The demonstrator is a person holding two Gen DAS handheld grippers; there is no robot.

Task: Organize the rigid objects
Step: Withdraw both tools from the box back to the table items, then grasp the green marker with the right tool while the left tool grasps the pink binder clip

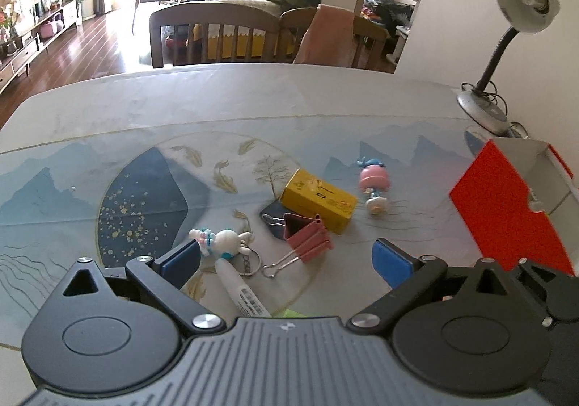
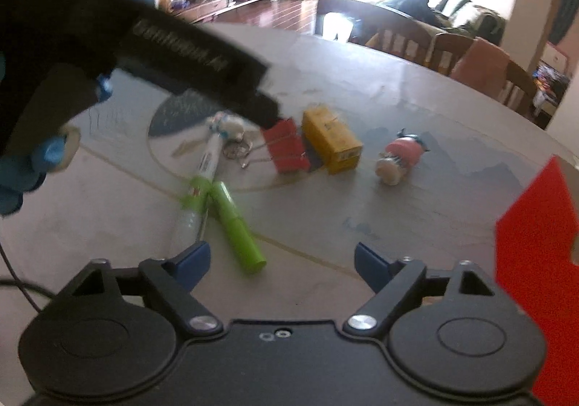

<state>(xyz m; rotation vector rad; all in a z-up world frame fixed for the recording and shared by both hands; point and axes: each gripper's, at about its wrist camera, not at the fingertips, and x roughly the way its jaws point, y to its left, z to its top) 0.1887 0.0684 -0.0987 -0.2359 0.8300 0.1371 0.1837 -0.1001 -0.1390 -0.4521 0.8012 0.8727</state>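
My left gripper (image 1: 286, 261) is open and empty, low over the table, with a pink binder clip (image 1: 307, 237), a white marker (image 1: 240, 292) and a white bunny keychain (image 1: 222, 243) between its fingers. Beyond lie a yellow box (image 1: 318, 199), a black binder clip (image 1: 273, 219) and a pink toy figure (image 1: 374, 183). My right gripper (image 2: 282, 264) is open and empty, back from the pile. It sees the clip (image 2: 287, 149), the yellow box (image 2: 331, 139), the toy figure (image 2: 398, 154), the marker (image 2: 208, 167) and a green cylinder (image 2: 237, 226). The left gripper's body (image 2: 163, 44) reaches in from the upper left.
An open red box (image 1: 506, 203) stands at the right on the table (image 1: 217, 105), and shows in the right wrist view (image 2: 535, 246). A desk lamp (image 1: 521, 7) stands at the far right corner. Wooden chairs (image 1: 213, 33) line the far edge.
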